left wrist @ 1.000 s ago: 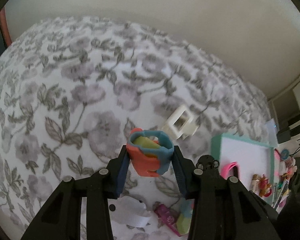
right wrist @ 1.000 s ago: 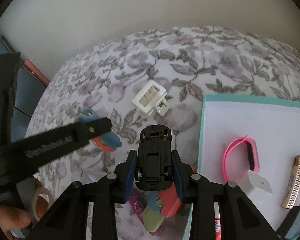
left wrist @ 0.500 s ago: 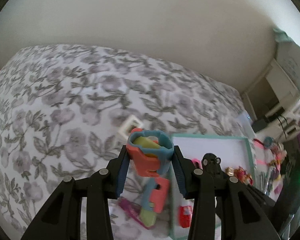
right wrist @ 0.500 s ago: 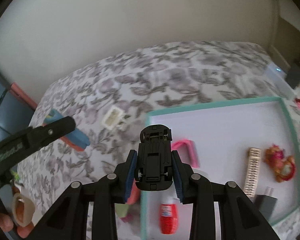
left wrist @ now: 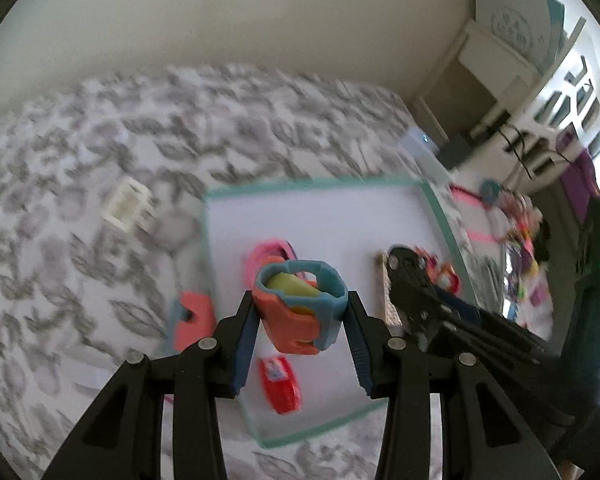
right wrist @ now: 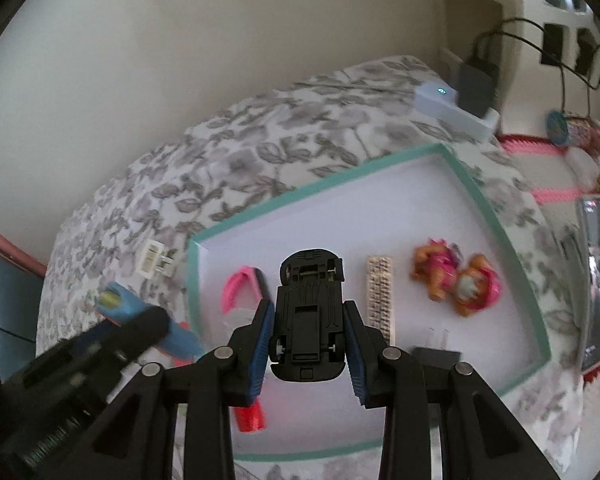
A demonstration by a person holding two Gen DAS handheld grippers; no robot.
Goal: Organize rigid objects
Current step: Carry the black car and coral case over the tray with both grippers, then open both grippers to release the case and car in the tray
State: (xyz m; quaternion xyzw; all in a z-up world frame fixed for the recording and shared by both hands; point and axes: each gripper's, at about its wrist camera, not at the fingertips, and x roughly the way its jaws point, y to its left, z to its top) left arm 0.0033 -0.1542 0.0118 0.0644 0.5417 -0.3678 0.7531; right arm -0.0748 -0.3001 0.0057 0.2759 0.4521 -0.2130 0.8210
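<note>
My left gripper (left wrist: 300, 334) is shut on a coral, blue and yellow plastic toy (left wrist: 300, 306), held above the near left part of a white tray with a teal rim (left wrist: 440, 216). My right gripper (right wrist: 308, 344) is shut on a black toy car (right wrist: 309, 312), underside up, above the same tray (right wrist: 480, 196). The right gripper with the car also shows in the left wrist view (left wrist: 412, 280); the left gripper and its toy show in the right wrist view (right wrist: 116, 304).
In the tray lie a pink band (right wrist: 240, 284), a beige strip (right wrist: 380, 292), orange-pink figures (right wrist: 456, 280), a black plug (right wrist: 436, 356) and a red item (left wrist: 280, 386). A white clip (left wrist: 126, 204) and another coral toy (left wrist: 192, 320) lie on the floral cloth. Clutter is at the right.
Both grippers have swung to the right over the tray, each still holding its object. The tray now fills the middle of both views; the white clip has shifted left.
</note>
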